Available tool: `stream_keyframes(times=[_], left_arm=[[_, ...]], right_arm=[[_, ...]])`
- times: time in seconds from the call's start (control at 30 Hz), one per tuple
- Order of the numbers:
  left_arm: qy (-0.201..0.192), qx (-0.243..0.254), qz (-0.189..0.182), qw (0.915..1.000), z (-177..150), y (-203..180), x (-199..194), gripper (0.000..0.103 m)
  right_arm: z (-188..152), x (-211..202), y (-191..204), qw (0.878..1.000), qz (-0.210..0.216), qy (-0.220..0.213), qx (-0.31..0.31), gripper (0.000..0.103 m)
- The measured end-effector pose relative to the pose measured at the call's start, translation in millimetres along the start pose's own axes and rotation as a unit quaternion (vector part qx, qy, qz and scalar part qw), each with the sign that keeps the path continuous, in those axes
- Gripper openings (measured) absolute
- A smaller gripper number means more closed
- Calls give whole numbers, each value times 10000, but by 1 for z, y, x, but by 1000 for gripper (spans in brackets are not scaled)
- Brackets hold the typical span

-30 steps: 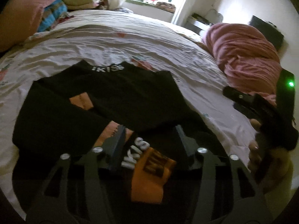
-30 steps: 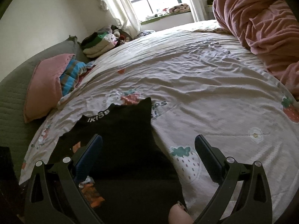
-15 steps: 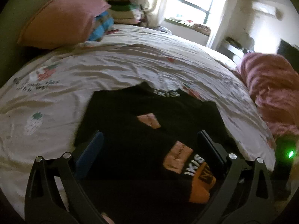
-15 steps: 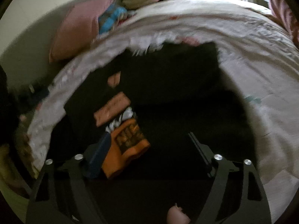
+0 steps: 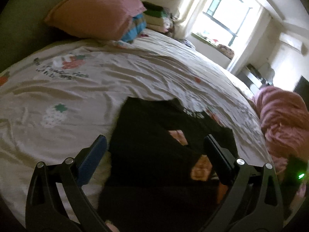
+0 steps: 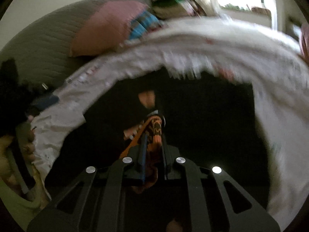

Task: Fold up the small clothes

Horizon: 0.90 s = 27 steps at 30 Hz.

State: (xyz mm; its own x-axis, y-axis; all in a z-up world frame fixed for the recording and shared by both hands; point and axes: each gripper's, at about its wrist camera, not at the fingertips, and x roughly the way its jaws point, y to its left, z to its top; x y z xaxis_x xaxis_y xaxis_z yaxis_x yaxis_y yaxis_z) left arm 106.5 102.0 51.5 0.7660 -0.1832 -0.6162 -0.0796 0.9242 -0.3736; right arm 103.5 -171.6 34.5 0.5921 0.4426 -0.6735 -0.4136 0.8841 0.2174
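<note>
On the strawberry-print bed sheet (image 5: 81,96), a black garment (image 5: 154,135) lies flat; right tongs (image 6: 153,135) pinch its orange patterned part (image 6: 155,129), while left tongs (image 5: 154,150) hover spread above the garment.

garment (image 5: 154,145) flat on bedsheet (image 5: 77,89) – pillow (image 5: 96,9) behind at left, blanket (image 5: 283,119) at right.

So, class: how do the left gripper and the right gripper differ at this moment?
The left gripper stands wide open, empty, over the black garment. The right gripper is shut on the garment's orange cuff. Both are black two-finger tools pointing down at the bed sheet.
</note>
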Motion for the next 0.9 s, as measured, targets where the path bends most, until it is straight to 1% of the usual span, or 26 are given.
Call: stream_keyframes(times=[0.07,0.2,0.37,0.47,0.6,0.73,0.9], left_arm=[[-38,-146,-32,9999,3,8,-3,93],[-108,-286,-12,9995,6,18,-7,93],[-76,-265,-11,9996,6,19,-2,93],[-26,-139,9,9999,5,14,5,93],[109,51,13,9999,3,1,18,93],[223,288,54,9993,3,-15,31,93],[414,562,167,9974,6,-34,56,93]], right_arm=[[21,-9,6,9991,25,-246,-342,11],[63,-23,13,9910,-282,-742,-1075,10],[89,-26,-6,9852,-529,-982,-1299,10],[91,-17,-29,9860,-699,-927,-1193,10],[81,-2,-49,9890,-799,-804,-950,10],[71,5,-62,9911,-862,-692,-747,10],[61,15,-73,9916,-994,-529,-633,10]])
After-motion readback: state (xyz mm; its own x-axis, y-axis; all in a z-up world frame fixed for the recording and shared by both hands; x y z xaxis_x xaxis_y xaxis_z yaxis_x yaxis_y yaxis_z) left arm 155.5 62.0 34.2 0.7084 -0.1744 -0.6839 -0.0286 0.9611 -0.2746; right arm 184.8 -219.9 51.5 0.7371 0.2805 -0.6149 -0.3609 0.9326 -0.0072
